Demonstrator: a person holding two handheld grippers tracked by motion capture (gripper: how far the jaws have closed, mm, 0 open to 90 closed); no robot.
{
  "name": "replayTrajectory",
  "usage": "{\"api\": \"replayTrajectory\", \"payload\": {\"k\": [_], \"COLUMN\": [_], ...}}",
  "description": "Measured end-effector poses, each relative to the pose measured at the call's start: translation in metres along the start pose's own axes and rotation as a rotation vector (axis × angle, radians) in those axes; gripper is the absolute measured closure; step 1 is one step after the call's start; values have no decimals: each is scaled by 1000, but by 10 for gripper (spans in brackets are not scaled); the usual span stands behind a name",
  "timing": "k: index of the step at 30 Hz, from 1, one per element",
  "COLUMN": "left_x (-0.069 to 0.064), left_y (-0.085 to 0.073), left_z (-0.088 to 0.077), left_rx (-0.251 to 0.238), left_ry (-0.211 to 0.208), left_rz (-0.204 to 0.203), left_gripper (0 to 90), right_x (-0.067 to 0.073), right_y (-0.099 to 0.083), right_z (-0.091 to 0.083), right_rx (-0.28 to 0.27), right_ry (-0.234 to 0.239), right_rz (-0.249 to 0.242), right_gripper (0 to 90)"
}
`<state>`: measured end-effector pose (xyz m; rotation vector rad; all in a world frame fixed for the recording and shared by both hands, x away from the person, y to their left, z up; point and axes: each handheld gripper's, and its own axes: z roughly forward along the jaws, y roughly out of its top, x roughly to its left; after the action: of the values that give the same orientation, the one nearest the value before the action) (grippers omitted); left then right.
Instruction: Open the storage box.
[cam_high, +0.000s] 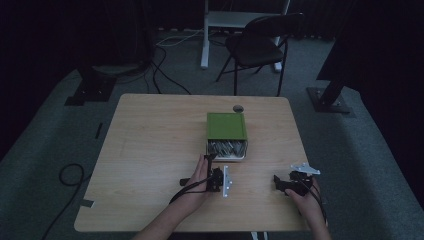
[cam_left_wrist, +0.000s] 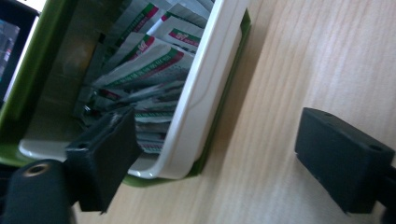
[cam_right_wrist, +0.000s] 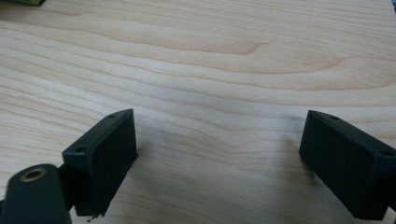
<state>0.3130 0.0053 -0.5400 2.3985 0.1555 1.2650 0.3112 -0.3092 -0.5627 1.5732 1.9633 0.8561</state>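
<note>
Centrally in the high view, a green box (cam_high: 226, 125) lies on the wooden table (cam_high: 150, 150), its white inner tray (cam_high: 227, 156) pulled out toward the lower edge of the frame and packed with sachets (cam_high: 226, 148); their number cannot be counted. The left gripper (cam_high: 216, 176) sits just below the tray's lower left corner. In the left gripper view its jaws stand apart with nothing pressed between them: one jaw overlaps the tray's lower left corner in the picture, the other stands over bare wood at the right, and the tray's white rim (cam_left_wrist: 205, 88) runs diagonally between them. The sachets (cam_left_wrist: 149, 60) show white with green and red printing. At the lower right of the high view the right gripper (cam_high: 285, 185) rests well apart from the box, near the table's right edge; in the right gripper view its jaws are spread wide over bare grain. Open tabletop stretches across the whole left half of the table and along its lower edge between the two hands. One small round dark object (cam_high: 238, 107) sits at the far edge just above the box. Counted: one box, one tray, two grippers, one black chair (cam_high: 260, 42) beyond the table.
</note>
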Motion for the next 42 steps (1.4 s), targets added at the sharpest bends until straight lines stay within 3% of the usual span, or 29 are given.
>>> {"api": "replayTrajectory", "payload": {"k": [1, 2, 4, 6, 7, 9, 10, 14, 18, 25, 29, 32, 35, 42], "left_x": [1, 1, 3, 4, 4, 3, 3, 2, 2, 2, -1, -2, -1, 0], "left_y": [0, 0, -1, -1, -1, -1, -2, -3, -2, -2, 1, 2, 4, 7], "left_z": [2, 2, 5, 6, 7, 8, 10, 14, 17, 23, 26, 28, 28, 26], "left_rx": [-16, -16, -9, -13, -13, -8, 8, 26, 28, 30, 56, 67, 71, 87], "left_ry": [7, 7, 40, 64, 68, 62, 53, 69, 82, 87, 113, 137, 129, 114], "left_rz": [54, 54, 120, 138, 141, 137, 140, 154, 139, 178, 221, 215, 211, 247], "left_gripper": [229, 270, 334, 374, 447, 480, 537, 572, 623, 641, 641, 685, 695, 712], "right_x": [0, 0, 0, 0, 0, 0, 0, 0, 0, 0, 0, 0, 0, 0], "right_y": [0, 0, 0, 0, 0, 0, 0, 0, 0, 0, 0, 0, 0, 0], "right_z": [0, 0, 0, 0, 0, 0, 0, 0, 0, 0, 0, 0, 0, 0], "right_rx": [0, 0, 0, 0, 0, 0, 0, 0, 0, 0, 0, 0, 0, 0], "right_ry": [0, 0, 0, 0, 0, 0, 0, 0, 0, 0, 0, 0, 0, 0], "right_rz": [0, 0, 0, 0, 0, 0, 0, 0, 0, 0, 0, 0, 0, 0], "right_gripper": [107, 107, 107, 107, 107, 107, 107, 107, 107, 107, 107, 108, 107, 108]}}
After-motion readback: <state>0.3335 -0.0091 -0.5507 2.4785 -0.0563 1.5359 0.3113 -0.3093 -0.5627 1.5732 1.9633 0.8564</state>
